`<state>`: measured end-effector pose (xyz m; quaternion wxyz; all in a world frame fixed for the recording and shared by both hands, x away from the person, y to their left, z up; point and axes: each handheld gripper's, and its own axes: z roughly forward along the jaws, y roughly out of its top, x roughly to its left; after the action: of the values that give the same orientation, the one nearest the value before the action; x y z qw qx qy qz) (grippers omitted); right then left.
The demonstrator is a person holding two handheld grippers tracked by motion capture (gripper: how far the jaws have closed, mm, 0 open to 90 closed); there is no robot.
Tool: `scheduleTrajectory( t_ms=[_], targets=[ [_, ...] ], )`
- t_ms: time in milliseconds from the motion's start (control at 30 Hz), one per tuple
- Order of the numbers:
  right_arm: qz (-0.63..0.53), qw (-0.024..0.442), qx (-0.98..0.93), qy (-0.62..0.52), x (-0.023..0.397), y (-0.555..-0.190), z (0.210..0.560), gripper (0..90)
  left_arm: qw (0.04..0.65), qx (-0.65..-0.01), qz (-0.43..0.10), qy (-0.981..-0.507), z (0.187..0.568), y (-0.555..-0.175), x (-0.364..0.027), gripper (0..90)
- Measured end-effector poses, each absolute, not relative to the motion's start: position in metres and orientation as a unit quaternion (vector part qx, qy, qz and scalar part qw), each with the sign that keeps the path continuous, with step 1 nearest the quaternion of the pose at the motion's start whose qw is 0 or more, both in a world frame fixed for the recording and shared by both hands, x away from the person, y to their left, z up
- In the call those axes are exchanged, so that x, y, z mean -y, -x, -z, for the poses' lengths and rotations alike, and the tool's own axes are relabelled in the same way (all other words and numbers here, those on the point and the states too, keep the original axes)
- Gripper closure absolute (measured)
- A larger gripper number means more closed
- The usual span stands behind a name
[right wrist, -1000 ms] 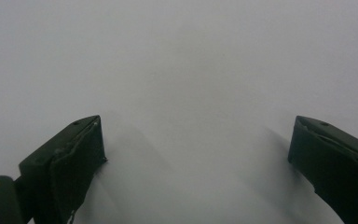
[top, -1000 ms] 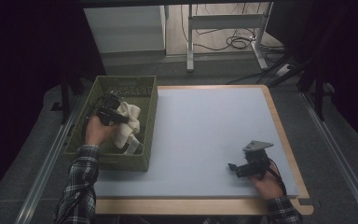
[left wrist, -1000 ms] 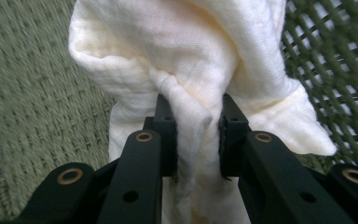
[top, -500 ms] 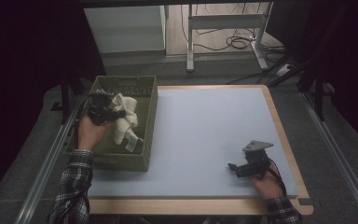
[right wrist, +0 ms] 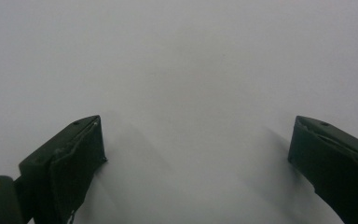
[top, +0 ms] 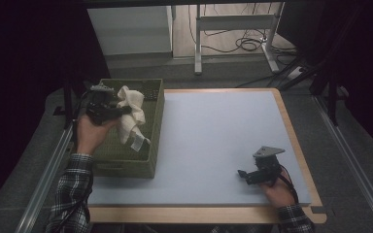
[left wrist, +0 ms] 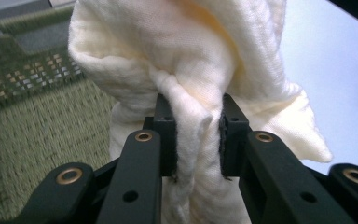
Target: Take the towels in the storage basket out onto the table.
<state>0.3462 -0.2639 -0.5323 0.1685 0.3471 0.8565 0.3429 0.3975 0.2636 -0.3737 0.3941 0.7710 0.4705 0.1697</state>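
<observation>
Nearest the person, the desk (top: 209,145) runs out to a wooden front edge, and its pale blue top lies open across the whole middle and far right. The right tongs (top: 243,175) rest low near the front right corner, close to the wooden side edge; in the right gripper view their jaws stand wide apart over bare surface with nothing between them. Farther back on the left, a green mesh basket (top: 153,121) sits at the desk's left edge, its right wall bordering the open surface. Above the basket, the left tongs (top: 126,109) are clamped on a cream cloth (top: 131,114). In the left gripper view a bunched fold is pinched between both pads (left wrist: 168,140), the rest hanging toward the basket floor.
</observation>
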Motion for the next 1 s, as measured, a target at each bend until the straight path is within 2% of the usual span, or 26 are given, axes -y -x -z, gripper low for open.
scheduleTrajectory(
  t_ms=[467, 1000],
  targets=[
    [-0.343, 0.168, -0.857, -0.347, 0.264, -0.346, 0.532, 3.6, 0.420, -0.440, -0.176, -0.774, 0.343, -0.391, -0.243, 74.4],
    [-0.343, 0.168, -0.856, -0.348, 0.264, -0.346, 0.532, 3.5, 0.428, -0.408, -0.154, -0.791, 0.356, -0.401, -0.196, 74.3]
  ],
)
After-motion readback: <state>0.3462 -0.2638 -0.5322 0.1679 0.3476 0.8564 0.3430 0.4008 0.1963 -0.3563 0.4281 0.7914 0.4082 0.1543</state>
